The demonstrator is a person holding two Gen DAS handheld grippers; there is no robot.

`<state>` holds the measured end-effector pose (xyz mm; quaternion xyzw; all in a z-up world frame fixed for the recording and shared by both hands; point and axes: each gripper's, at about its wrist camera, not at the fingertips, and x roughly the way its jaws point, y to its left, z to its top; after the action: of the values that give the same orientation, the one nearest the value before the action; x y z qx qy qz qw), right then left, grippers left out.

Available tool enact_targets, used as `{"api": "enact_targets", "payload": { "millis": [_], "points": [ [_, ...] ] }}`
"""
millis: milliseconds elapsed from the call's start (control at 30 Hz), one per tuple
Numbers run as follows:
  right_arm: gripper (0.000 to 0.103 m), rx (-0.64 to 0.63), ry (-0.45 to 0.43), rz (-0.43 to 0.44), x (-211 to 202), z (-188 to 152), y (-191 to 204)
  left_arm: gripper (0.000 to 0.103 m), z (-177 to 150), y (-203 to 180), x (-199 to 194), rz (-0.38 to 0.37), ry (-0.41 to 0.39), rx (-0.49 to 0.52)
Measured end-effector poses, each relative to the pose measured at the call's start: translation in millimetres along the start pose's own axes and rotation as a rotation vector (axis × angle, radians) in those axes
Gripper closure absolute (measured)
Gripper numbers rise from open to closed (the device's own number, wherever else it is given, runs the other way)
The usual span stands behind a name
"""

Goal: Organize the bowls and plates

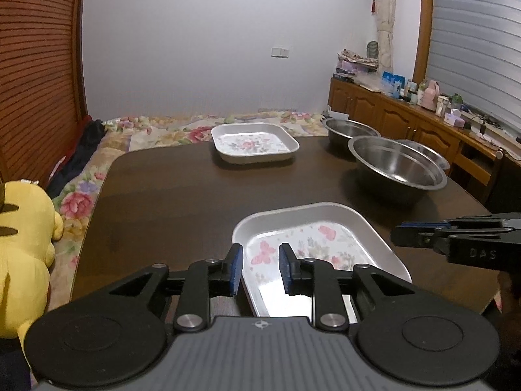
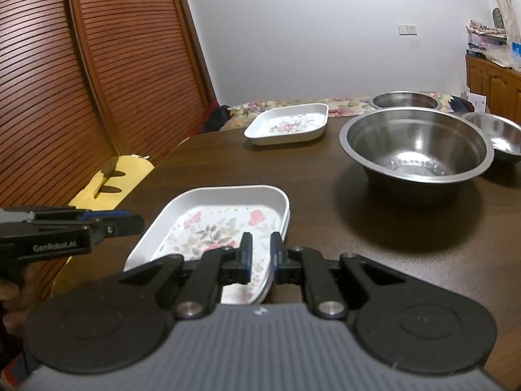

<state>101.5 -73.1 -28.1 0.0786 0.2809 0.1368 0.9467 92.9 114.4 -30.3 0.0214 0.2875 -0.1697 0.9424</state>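
Observation:
A white floral square plate (image 1: 312, 244) lies near the front of the dark table (image 1: 169, 195). My left gripper (image 1: 260, 268) straddles its left rim with the jaws a little apart, one finger outside and one inside. My right gripper (image 2: 260, 257) straddles its right rim (image 2: 283, 215) the same way, jaws narrowly apart. The near plate looks like two stacked in the right wrist view (image 2: 221, 224). A second floral plate (image 1: 254, 143) sits at the far side. Three steel bowls stand at the right: a large one (image 1: 397, 169), one behind it (image 1: 350, 130) and a small one (image 2: 498, 135).
A yellow plush toy (image 1: 22, 247) lies left of the table on a floral bedspread (image 1: 162, 127). A slatted wooden door (image 2: 81, 65) stands at left. A wooden sideboard (image 1: 407, 120) with clutter runs along the right wall.

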Motion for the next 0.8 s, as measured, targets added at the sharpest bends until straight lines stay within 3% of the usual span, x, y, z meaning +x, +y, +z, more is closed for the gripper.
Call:
{"api": "enact_targets", "payload": {
  "millis": [233,500,533,567,633,800],
  "points": [
    [0.090,-0.032,-0.004,0.008,-1.7,23.9,-6.1,0.068,33.9,6.3,22.2,-0.007,-0.026,0.008],
    [0.088,-0.073,-0.016,0.022,10.5,92.3,-25.0,0.060,81.0,15.7,54.0,0.025,-0.032,0.021],
    [0.082,-0.073,-0.016,0.027,12.8,99.0,-27.0,0.058,86.1,16.9,57.5,0.030,-0.034,0.023],
    [0.069,-0.079,-0.017,0.029,15.0,105.7,-28.8,0.056,91.2,18.0,61.2,0.033,-0.036,0.022],
    [0.061,-0.098,-0.026,0.025,18.7,116.3,-31.3,0.055,101.7,21.3,69.4,0.033,-0.038,0.011],
    [0.061,-0.134,0.007,0.036,40.6,137.6,-36.9,0.055,120.5,29.6,93.0,0.035,-0.030,-0.006]
  ]
}}
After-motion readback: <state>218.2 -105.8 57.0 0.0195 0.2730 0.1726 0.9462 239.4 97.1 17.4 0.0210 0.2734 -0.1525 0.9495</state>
